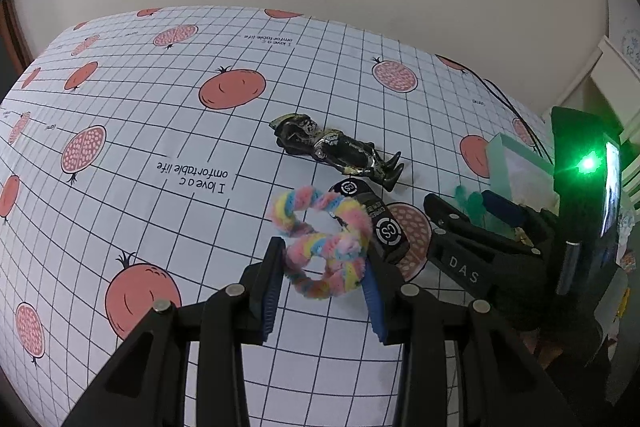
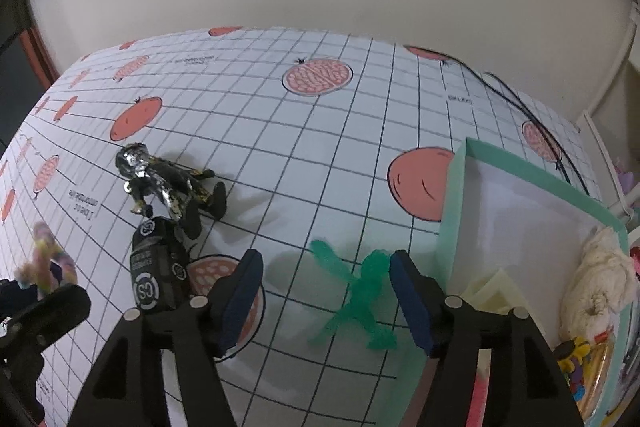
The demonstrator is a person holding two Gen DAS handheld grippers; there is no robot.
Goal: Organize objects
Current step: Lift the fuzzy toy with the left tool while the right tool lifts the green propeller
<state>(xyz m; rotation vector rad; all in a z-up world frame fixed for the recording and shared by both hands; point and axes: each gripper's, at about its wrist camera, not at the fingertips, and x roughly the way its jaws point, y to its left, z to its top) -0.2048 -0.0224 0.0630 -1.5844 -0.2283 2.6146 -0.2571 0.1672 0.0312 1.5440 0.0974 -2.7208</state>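
A pastel rainbow fuzzy pipe-cleaner twist (image 1: 322, 247) is clamped by the left gripper (image 1: 325, 277); the right gripper (image 2: 326, 297), fingers apart, is held over a green pipe-cleaner figure (image 2: 356, 297).

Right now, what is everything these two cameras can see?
pastel pipe-cleaner twist: 1, pink-yellow-blue, between the left gripper's fingers
green pipe-cleaner figure: 1, green, on the cloth between the right gripper's fingers
armoured figurine: 1, black-silver, lying mid-table
CS-marked packet: 1, black, beside the figurine
box: 1, mint-green, table's right side, partly filled
tablecloth: 1, white grid, pomegranates
cable: 1, black, far right
left gripper: 1, black
right gripper: 1, black, open
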